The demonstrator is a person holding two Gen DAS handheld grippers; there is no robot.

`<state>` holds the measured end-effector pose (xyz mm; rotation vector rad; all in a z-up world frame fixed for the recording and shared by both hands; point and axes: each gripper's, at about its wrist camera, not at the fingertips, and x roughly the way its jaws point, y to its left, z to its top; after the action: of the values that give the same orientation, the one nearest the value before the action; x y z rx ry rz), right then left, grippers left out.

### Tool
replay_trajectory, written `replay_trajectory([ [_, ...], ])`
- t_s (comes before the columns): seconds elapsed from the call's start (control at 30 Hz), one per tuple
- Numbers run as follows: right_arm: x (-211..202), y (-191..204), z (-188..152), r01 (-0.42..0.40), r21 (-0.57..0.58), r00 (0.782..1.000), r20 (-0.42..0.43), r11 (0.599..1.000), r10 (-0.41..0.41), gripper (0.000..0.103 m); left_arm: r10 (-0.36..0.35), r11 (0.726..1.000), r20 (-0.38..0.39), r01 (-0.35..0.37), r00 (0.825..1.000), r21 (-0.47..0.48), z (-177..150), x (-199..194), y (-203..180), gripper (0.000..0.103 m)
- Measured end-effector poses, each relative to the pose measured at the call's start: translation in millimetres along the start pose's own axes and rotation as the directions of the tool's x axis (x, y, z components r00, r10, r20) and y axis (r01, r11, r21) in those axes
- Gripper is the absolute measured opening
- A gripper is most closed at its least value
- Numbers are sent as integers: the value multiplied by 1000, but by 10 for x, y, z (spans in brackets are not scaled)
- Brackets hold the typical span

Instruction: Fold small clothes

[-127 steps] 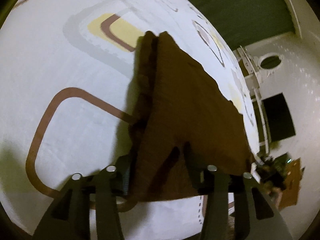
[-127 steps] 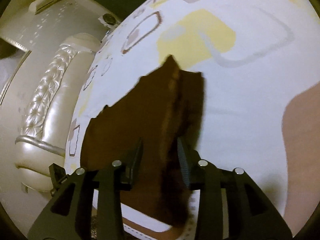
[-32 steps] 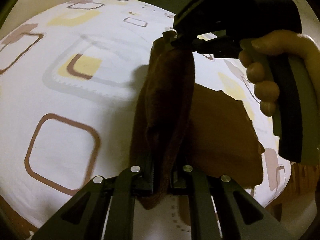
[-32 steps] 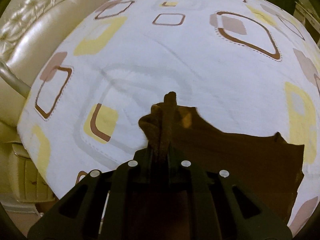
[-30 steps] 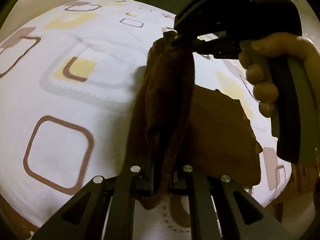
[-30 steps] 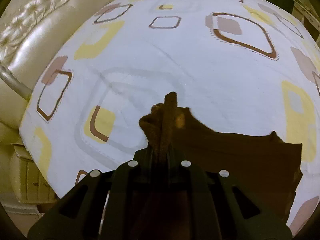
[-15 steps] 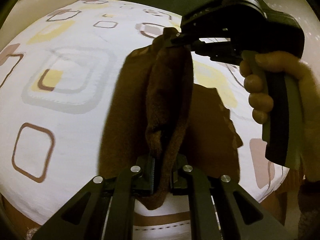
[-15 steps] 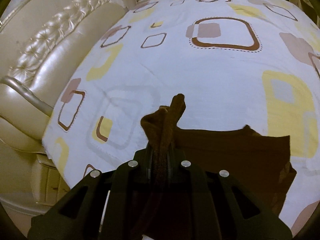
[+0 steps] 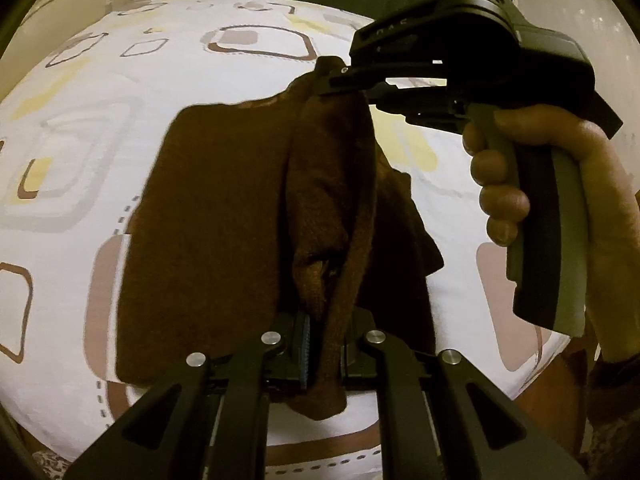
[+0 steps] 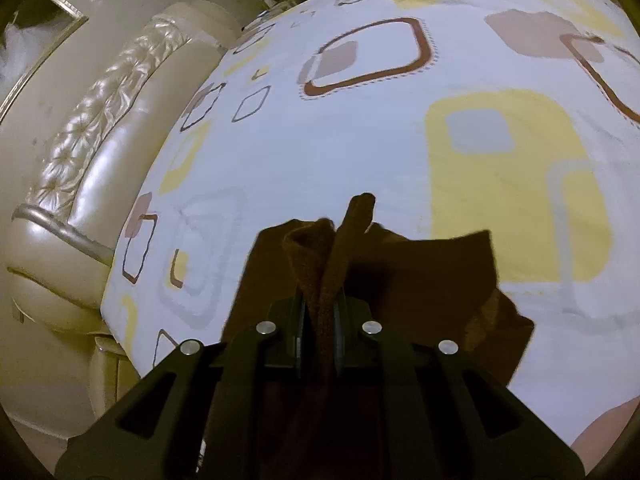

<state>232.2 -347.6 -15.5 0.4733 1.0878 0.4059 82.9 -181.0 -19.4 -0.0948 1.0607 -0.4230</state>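
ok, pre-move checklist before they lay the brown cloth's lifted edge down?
1. Left gripper clamped on the brown cloth: ok, fabric pinched between the pads.
2. Right gripper clamped on the cloth: ok, a bunched edge stands up between its pads.
3. Held edge spans both grippers: ok, it runs taut from one to the other in the left wrist view.
4. Lower part of the cloth lying on the bedsheet: ok.
5. Sheet ahead free of other items: ok in both views.
6. Layers aligned under the lifted edge: cannot tell, hidden.
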Motion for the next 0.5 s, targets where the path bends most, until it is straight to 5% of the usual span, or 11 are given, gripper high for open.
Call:
replay_trajectory([
  [0.5, -15, -616, -108, -50, 106, 999, 17, 993, 49, 10, 36, 997, -29, -34, 999, 62, -62, 255, -340, 10],
])
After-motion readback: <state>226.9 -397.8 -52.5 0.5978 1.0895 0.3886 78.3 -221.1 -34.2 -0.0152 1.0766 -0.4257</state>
